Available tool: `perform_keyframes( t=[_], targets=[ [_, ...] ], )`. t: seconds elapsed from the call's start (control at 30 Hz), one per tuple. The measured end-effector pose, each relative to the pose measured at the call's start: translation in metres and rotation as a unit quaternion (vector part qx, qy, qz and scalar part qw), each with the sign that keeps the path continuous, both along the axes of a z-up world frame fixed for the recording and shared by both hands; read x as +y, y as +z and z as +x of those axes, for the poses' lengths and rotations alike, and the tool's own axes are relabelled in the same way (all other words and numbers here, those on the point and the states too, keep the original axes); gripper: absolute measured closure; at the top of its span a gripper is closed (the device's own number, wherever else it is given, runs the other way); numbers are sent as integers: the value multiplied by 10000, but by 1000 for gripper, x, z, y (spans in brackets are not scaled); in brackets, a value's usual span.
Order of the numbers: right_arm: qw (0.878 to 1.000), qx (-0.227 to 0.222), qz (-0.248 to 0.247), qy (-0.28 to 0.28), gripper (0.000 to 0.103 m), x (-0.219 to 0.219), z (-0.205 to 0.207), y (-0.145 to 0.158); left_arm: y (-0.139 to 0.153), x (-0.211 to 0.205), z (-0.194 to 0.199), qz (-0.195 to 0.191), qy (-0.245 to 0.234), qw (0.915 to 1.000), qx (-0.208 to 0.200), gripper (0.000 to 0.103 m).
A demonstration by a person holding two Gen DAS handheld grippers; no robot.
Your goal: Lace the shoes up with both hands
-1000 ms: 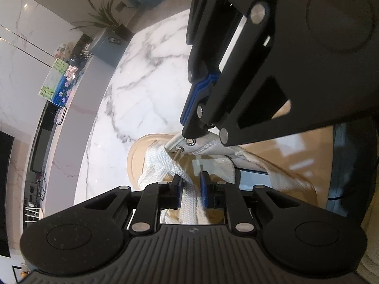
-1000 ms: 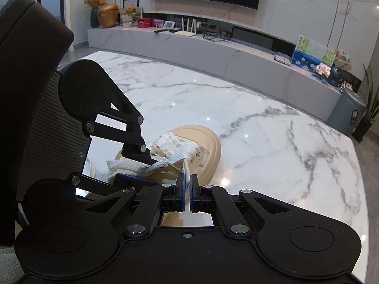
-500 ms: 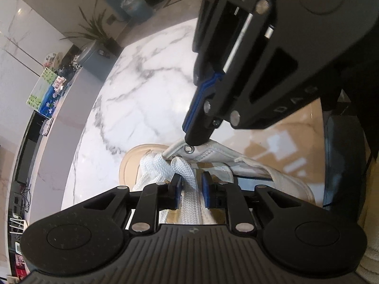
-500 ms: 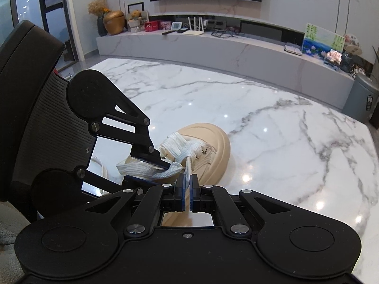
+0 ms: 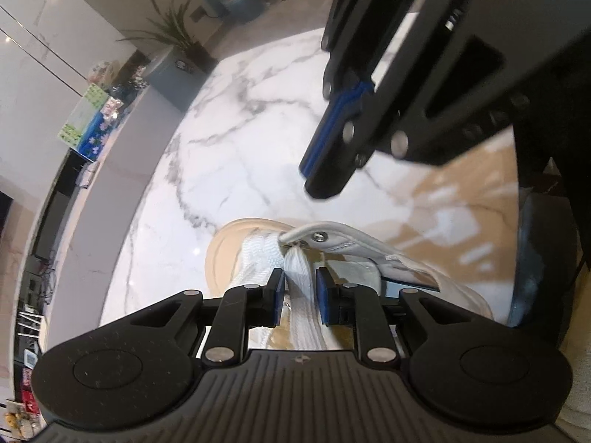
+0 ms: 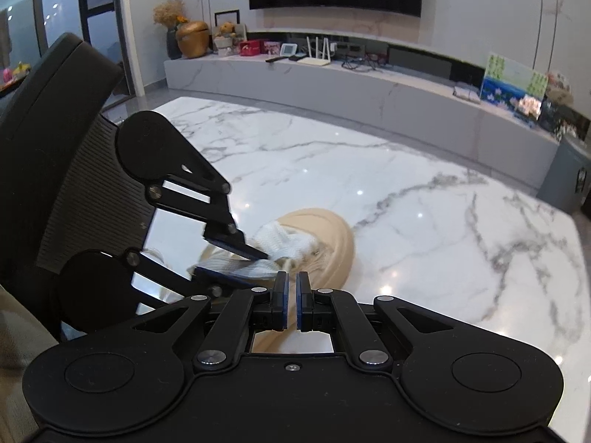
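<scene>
**The lace is running through the left jaws; the right gripper is hanging above the eyelet**

We are looking at a beige shoe (image 5: 225, 243) that is lying on the marble table (image 5: 229, 140), in the lower middle of the left wrist view, with its toe pointing to the upper left of the frame. The left gripper (image 5: 300, 289) is grasping the flat white lace (image 5: 301, 317); the blue pads are pressing on it from both sides. The long axis of this strand is going almost straight up the frame, from the bottom edge through the jaws to the metal eyelet (image 5: 318, 236) on the white flap, just above the fingertips.

The right gripper (image 6: 291, 297) is clenched, and we are seeing nothing between its pads. In the left wrist view its tip is hovering above and a little right of the eyelet, clear of the shoe. In the right wrist view the shoe is lying just beyond its fingertips, slightly to the left.

So the left hand is the nearer one and is already touching the lace. We are judging that the coming move is depending on the right gripper coming down toward the eyelet, along the line of the strand.

For writing, we are finding nothing readable. The colourful card (image 5: 83, 122) at the left edge and the red box (image 6: 253, 48) on the far shelf are carrying print, but it is too small to read.
</scene>
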State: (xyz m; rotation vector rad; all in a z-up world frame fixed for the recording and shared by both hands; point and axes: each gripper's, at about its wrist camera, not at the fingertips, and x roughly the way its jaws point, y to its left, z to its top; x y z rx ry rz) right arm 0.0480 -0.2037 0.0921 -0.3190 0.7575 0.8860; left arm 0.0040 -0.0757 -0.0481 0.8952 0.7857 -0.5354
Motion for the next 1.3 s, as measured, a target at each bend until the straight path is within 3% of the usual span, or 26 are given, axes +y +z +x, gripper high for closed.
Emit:
perform_keyframes(
  t=[0.2,0.33,0.53,0.87,0.97,1.13,1.3],
  targets=[
    [9957,-410,-735,376,101,10,-4,-12,4,-1,-7,30,-67,9999,-147,85],
    [9952,-392,-717,544,101,15,-6,-15,5,-2,-9,223,-11,9995,-232,85],
    [9922,-567,-856,704,101,19,-2,-20,9,-4,-9,194,-13,9998,-7,97],
    [9873,-691,-1003,1016,101,28,10,-29,4,-6,-5,155,-112,9998,-55,98],
    [9807,-877,-1149,1318,101,31,10,-31,3,-7,-3,163,-138,9997,-69,98],
    [9564,-1268,-1485,2171,101,43,12,-42,2,-8,-1,164,-160,9997,-59,98],
    [9415,-1449,-1656,2552,101,56,18,-54,1,-7,1,145,-192,9997,-45,98]
  ],
)
